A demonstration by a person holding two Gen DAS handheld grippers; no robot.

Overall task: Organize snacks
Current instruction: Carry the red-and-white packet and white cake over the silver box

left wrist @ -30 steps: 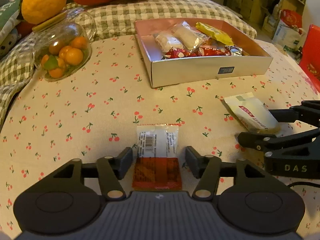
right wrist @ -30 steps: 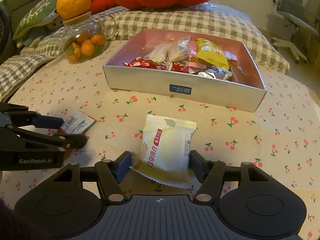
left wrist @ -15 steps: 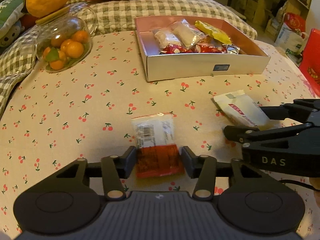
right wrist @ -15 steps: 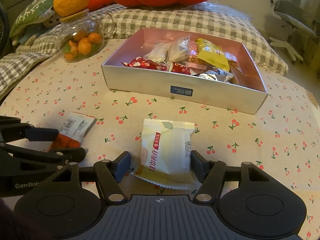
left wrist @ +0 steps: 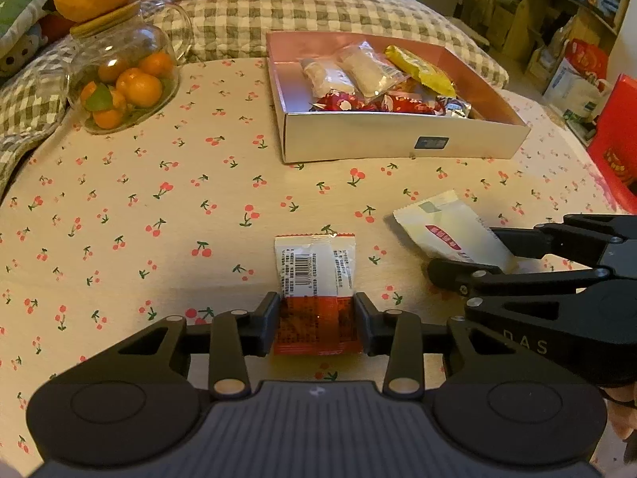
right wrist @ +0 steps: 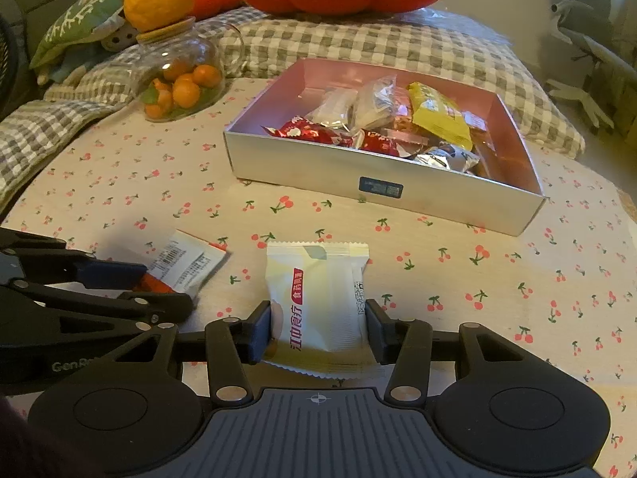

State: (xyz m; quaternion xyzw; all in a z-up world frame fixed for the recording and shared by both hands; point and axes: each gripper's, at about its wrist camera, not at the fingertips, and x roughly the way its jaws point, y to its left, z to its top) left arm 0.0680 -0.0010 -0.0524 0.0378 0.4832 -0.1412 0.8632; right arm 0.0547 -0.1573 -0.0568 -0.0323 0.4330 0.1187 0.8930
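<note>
On the worktop [left wrist: 119, 207] short of the box [left wrist: 398, 147], the left claw [left wrist: 316, 318] pinches the red-and-white packet [left wrist: 314, 271] and the right claw [right wrist: 318, 330] the pale packet [right wrist: 318, 298]; both look light, crinkly, slippery, so side grips near the ends seem apt.

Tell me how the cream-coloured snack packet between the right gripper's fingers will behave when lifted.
The cream packet looks puffy, so probably light and squashy under the right gripper. Its glossy film may slip a bit. The crimped ends will likely flop, though the filled middle should hold shape on the way to the box.
</note>
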